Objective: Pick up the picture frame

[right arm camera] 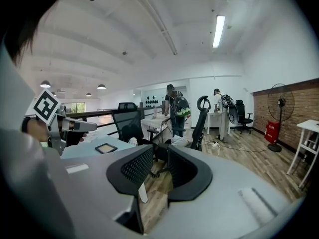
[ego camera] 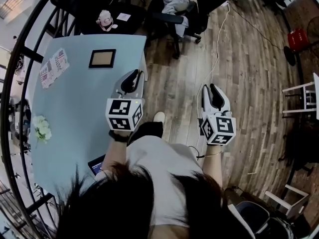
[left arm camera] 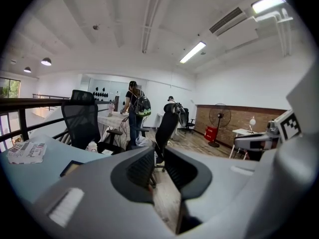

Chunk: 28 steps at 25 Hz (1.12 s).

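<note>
A small dark picture frame [ego camera: 102,58] with a tan centre lies flat on the light blue table [ego camera: 75,108], near the far end. It also shows in the left gripper view [left arm camera: 71,167] and the right gripper view [right arm camera: 106,148]. My left gripper [ego camera: 133,77] hovers over the table's right edge, short of the frame and to its right. Its jaws [left arm camera: 159,166] stand a little apart with nothing between them. My right gripper [ego camera: 210,91] is held over the wooden floor, well right of the table. It is open [right arm camera: 160,167] and holds nothing.
Printed papers [ego camera: 53,67] and a white flower bunch [ego camera: 41,128] lie along the table's left side, and a dark device [ego camera: 96,164] sits at its near edge. Black office chairs [ego camera: 174,14] and a plush toy [ego camera: 105,20] stand beyond the table. A railing [ego camera: 30,39] runs along the left.
</note>
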Available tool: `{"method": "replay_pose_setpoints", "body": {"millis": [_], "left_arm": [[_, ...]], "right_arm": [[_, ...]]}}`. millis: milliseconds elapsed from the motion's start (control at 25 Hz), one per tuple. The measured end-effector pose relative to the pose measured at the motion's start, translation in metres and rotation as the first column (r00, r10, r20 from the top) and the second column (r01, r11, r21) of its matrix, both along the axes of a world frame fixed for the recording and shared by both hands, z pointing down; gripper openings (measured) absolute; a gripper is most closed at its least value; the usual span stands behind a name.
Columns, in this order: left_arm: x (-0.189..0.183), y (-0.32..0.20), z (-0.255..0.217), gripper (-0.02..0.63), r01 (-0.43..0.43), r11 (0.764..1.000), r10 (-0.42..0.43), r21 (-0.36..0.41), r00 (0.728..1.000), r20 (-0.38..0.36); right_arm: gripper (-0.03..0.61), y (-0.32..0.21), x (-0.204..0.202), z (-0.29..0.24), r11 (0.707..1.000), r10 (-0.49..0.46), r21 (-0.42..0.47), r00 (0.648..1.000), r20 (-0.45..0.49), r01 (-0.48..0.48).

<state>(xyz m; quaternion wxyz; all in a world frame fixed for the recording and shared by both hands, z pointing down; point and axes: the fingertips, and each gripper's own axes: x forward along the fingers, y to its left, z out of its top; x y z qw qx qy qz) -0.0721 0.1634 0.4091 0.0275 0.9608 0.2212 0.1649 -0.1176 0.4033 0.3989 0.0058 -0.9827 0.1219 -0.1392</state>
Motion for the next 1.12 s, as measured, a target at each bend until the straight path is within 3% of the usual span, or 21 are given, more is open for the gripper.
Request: {"method": "replay_pose_setpoints", "body": {"millis": [280,560,880,1120], "left_arm": [[0.053,-0.005,0.002,0.063,-0.007,1.0,0.007,0.001,1.0,0.007],[0.083,-0.031,0.009,0.063,0.027,1.0,-0.026,-0.015,0.999,0.02],[0.091,-0.083,0.028,0.063,0.158,0.987,-0.157,-0.021,0.986,0.057],[0.105,-0.132,0.034,0.064,0.312,0.95,-0.309,-0.031,0.948,0.073]], "right_arm": [[0.066,-0.005,0.054,0.004,1.0,0.001,0.003,1.0,0.011,-0.001],[0.065,-0.032,0.095,0.009,0.999,-0.04,0.002,0.999,0.028,0.04],[0.066,-0.085,0.139,0.02,0.984,-0.177,-0.016,0.983,0.045,0.178],[0.066,-0.145,0.194,0.024,0.936,-0.349,-0.021,0.936,0.051,0.351]]}}
